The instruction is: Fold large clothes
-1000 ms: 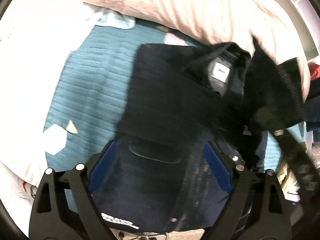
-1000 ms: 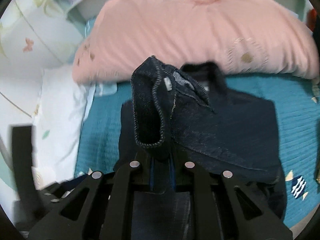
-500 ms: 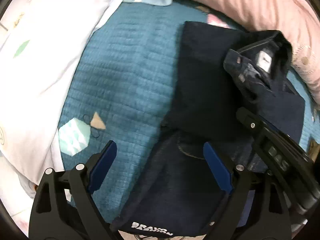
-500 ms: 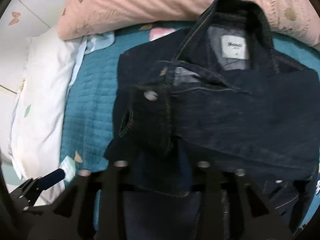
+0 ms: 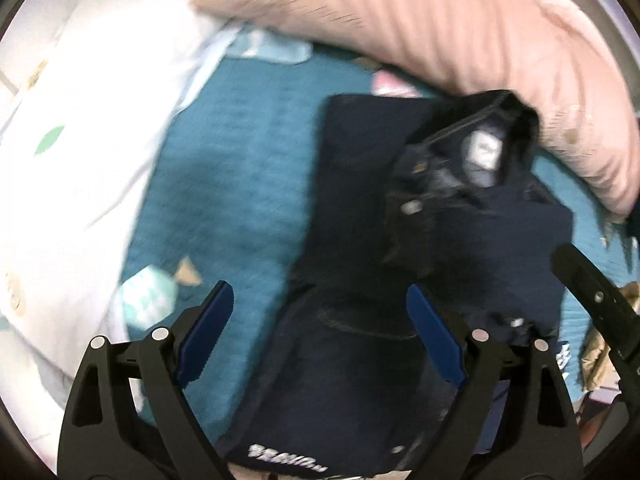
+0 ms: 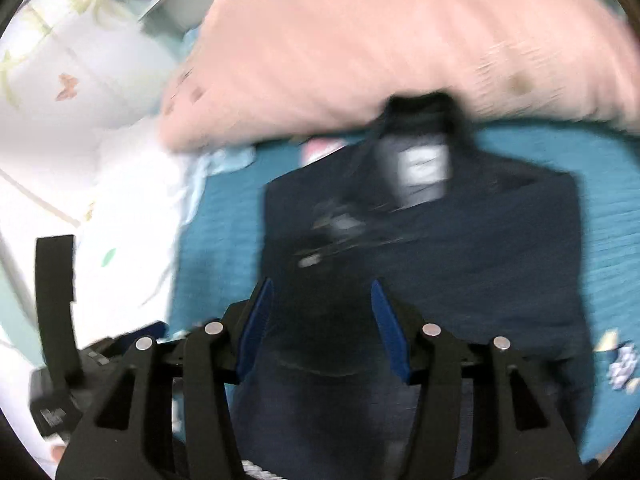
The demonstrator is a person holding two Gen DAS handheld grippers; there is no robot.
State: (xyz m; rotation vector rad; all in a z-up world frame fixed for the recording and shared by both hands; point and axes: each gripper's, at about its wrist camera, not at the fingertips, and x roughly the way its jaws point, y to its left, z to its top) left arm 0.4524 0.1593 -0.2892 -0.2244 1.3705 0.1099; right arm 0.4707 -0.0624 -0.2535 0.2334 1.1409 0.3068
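A dark blue denim jacket [image 5: 460, 248] lies on the teal bedspread [image 5: 224, 184], collar and white label toward the pink pillow, a sleeve folded across its front. It also shows in the right wrist view [image 6: 460, 248]. My left gripper [image 5: 320, 332] is open and empty, above the jacket's lower hem. My right gripper [image 6: 322, 320] is open and empty, above the jacket's lower left part. The right gripper's black body [image 5: 592, 304] shows at the right edge of the left wrist view. Both views are blurred.
A large pink pillow [image 6: 380, 40] lies behind the jacket's collar. White bedding [image 5: 72, 152] lies to the left of the bedspread. The left gripper's black body [image 6: 54, 300] shows at the left of the right wrist view.
The right gripper was shut on the sleeve cuff a second ago; it laid the sleeve across the jacket, let go and pulled back. The left gripper stayed open and shifted a little.
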